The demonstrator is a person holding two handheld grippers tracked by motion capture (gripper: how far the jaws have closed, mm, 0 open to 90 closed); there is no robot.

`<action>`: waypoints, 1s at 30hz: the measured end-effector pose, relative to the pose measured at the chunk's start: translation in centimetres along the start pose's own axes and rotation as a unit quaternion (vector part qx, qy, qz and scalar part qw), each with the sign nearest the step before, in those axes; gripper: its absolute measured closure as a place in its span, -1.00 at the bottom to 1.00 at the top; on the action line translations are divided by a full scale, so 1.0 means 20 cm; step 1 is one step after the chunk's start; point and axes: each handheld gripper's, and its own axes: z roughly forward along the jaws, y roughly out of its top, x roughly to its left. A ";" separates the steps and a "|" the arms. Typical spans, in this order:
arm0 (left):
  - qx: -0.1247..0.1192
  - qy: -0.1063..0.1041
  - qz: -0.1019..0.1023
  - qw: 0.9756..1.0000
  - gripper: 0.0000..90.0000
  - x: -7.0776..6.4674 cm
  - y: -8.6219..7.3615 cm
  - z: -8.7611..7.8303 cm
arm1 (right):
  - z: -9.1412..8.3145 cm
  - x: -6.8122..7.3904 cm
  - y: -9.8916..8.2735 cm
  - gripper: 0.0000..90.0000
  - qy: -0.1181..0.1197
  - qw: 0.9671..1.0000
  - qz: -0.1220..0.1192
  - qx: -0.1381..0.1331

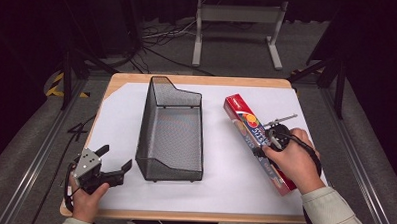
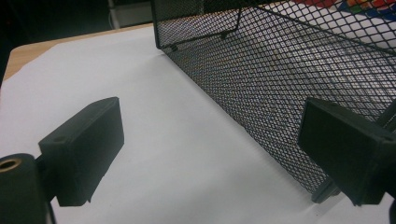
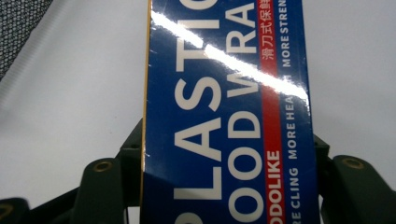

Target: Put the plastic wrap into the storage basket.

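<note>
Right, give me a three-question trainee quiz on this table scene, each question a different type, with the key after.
1. True or false: the right tool is closed on the plastic wrap box.
2. Multiple choice: the wire mesh basket holds A) the box, B) nothing visible, C) a roll of tape.
3. Fill in: the left tool sits with its jaws ____, near the basket's front left corner.

Key
1. True: in the right gripper view its jaws flank the box's two long sides.
2. B: bare mesh bottom in the high view.
3. Open: they stand apart over the white sheet, holding nothing.
</note>
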 end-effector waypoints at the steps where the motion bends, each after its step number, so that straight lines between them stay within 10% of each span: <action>1: 0.000 0.000 0.000 1.000 -0.82 0.00 0.00 0.00 | -0.01 0.00 0.00 -0.11 -0.001 1.000 0.000 0.000; 30: 0.000 0.003 -0.003 1.000 -0.82 0.00 0.00 0.00 | -0.22 0.16 0.16 -0.11 0.018 0.999 0.011 -0.034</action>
